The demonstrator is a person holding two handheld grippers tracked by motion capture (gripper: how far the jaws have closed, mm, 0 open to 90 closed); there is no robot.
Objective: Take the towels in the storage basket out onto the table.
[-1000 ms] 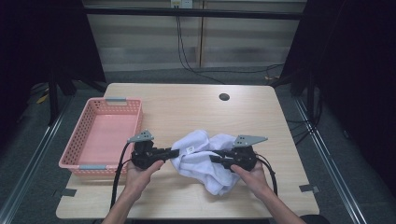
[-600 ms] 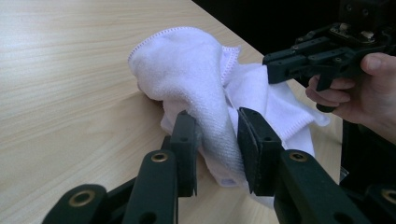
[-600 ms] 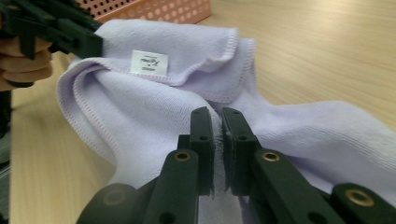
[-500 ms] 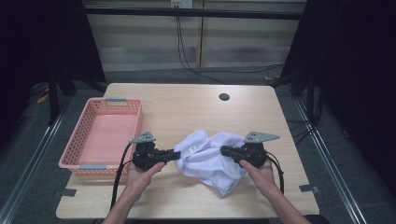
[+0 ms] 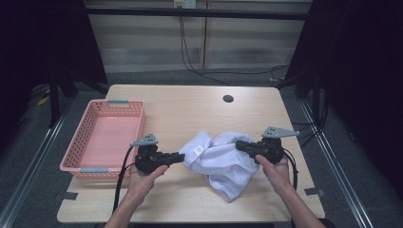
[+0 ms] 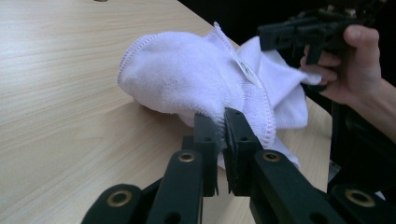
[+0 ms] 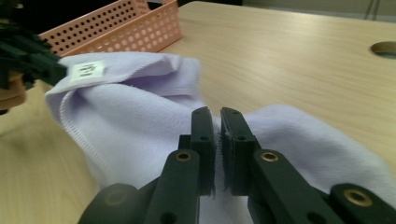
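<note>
Both claws clamped, towel (image 5: 221,161) stretched wider

White towel (image 5: 221,161) between both grippers

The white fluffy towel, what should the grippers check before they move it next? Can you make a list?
1. Left gripper jaws pinch the white fluffy towel edge: ok.
2. Right gripper jaws pinch the towel: ok.
3. Towel spread flat: not ok, it is bunched between the grippers.
4. Pink plastic basket has room inside: ok.
5. Light wooden table bare beyond the towel: ok.
6. Towel fully lifted off the table: cannot tell.
</note>
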